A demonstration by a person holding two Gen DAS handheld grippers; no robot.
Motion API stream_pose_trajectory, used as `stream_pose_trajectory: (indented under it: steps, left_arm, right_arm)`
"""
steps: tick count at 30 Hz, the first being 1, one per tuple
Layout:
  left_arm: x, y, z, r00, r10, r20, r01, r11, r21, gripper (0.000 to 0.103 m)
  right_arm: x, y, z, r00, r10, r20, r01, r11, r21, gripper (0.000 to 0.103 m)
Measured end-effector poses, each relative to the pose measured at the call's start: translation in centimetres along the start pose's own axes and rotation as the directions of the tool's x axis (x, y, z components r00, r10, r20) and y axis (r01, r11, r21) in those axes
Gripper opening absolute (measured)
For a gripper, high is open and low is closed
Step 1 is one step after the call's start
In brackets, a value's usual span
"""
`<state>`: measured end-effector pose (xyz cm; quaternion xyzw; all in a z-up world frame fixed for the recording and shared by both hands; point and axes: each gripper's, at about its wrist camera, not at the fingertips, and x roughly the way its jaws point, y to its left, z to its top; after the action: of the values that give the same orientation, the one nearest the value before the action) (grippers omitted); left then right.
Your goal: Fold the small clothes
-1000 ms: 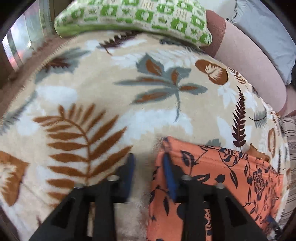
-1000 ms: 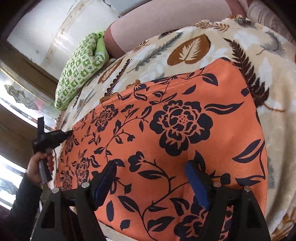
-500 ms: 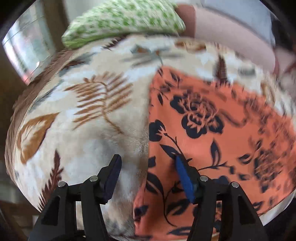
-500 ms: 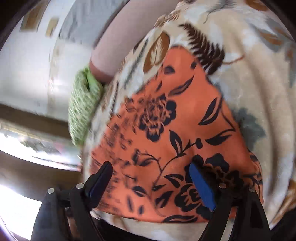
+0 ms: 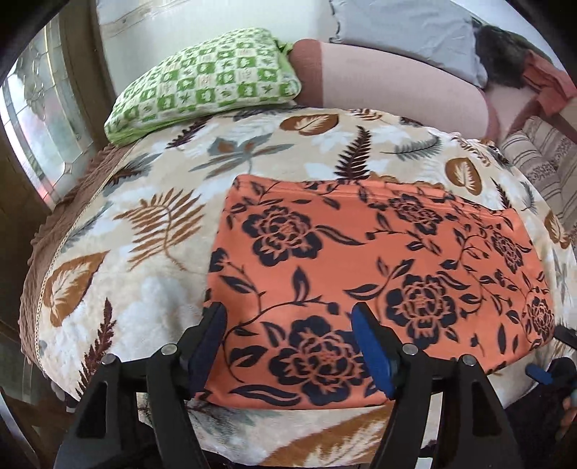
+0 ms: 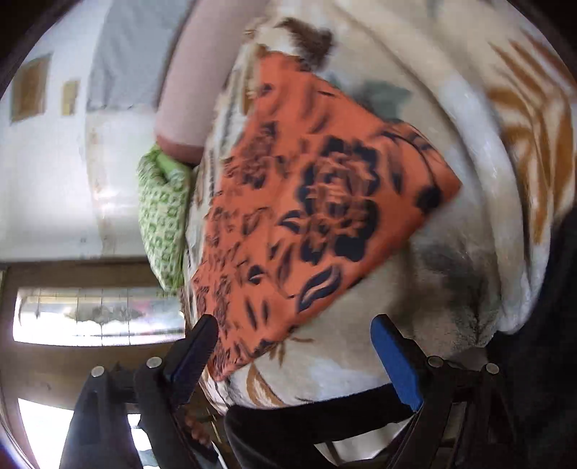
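Note:
An orange cloth with black flowers (image 5: 364,267) lies flat and folded on the leaf-print blanket (image 5: 151,231). My left gripper (image 5: 288,342) hovers over the cloth's near left corner, its jaws opening, with nothing pinched between the blue pads. In the right wrist view the same orange cloth (image 6: 306,202) appears rolled sideways and blurred. My right gripper (image 6: 294,346) stands wide open above the cloth's near edge, not touching it. The right gripper's tip (image 5: 551,371) shows at the lower right edge of the left wrist view.
A green checked pillow (image 5: 205,83) lies at the blanket's far left. A pink bolster (image 5: 389,86) and a grey pillow (image 5: 404,29) lie behind. A striped cushion (image 5: 541,162) sits at the right. A window (image 5: 39,119) lies left. A dark sleeve (image 6: 324,418) crosses below.
My left gripper let go of the cloth's corner, opened wider and drew back toward the near edge. My right gripper rolled strongly and pulled off to the cloth's near corner.

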<state>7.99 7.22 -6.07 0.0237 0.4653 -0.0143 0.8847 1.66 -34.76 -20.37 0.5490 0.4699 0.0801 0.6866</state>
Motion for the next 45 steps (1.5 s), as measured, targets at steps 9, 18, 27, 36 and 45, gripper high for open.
stream_pose_trajectory:
  steps: [9,18,27,36,45]
  left_arm:
    - [0.3,-1.0,0.0,1.0,-0.007,-0.023,0.007,1.0,-0.005,0.076]
    - [2.4,-2.4,0.8,0.997,-0.04,-0.061,0.039,0.999,-0.018,0.078]
    - [4.5,-6.3,1.5,0.995,-0.07,-0.067,0.073,0.997,0.037,0.08]
    - [5.9,-7.4,1.7,0.997,-0.042,-0.069,0.047,0.996,0.072,0.086]
    - [7.8,-8.5,0.7,0.997,-0.007,-0.078,0.018,0.99,0.137,0.092]
  right_arm:
    - [0.0,-0.7,2.0,0.996,0.038,0.085,-0.045,0.996,0.081,0.089]
    - [-2.3,-1.1,4.4,0.986,0.004,0.164,-0.02,0.995,0.095,0.089]
    - [-1.9,0.7,4.7,0.985,0.042,0.166,-0.038,0.999,-0.024,0.089]
    - [-1.5,1.6,5.1,0.982,0.029,0.184,-0.02,0.998,-0.052,0.089]
    - [0.1,1.5,5.8,0.985,-0.016,0.17,0.029,0.997,-0.078,0.062]
